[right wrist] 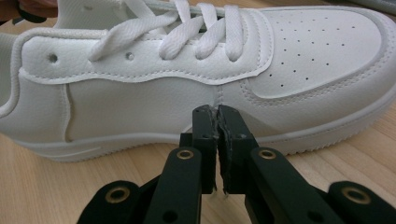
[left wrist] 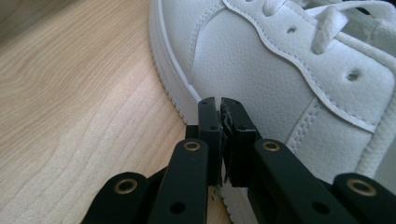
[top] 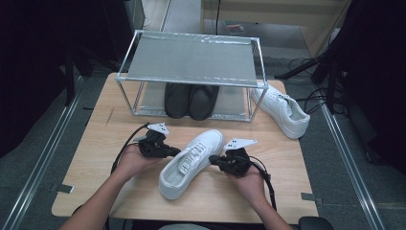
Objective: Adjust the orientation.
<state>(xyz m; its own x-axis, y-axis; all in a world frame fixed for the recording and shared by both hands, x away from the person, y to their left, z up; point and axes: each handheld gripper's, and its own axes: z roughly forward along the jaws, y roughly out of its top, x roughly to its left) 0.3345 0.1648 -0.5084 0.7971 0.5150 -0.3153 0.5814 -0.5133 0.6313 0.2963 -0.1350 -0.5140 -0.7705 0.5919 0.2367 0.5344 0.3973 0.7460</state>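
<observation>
A white sneaker lies on the wooden table, toe pointing away and to the right. My left gripper is at its left flank, jaws shut with nothing between them, tips close against the shoe's side. My right gripper is at the shoe's right flank, also shut and empty, its tips right by the leather side panel above the sole. Whether either gripper touches the shoe I cannot tell.
A metal-framed rack stands at the table's back, with a pair of black shoes on its lower level. A second white sneaker lies to the right of the rack. Table edges run close at both sides.
</observation>
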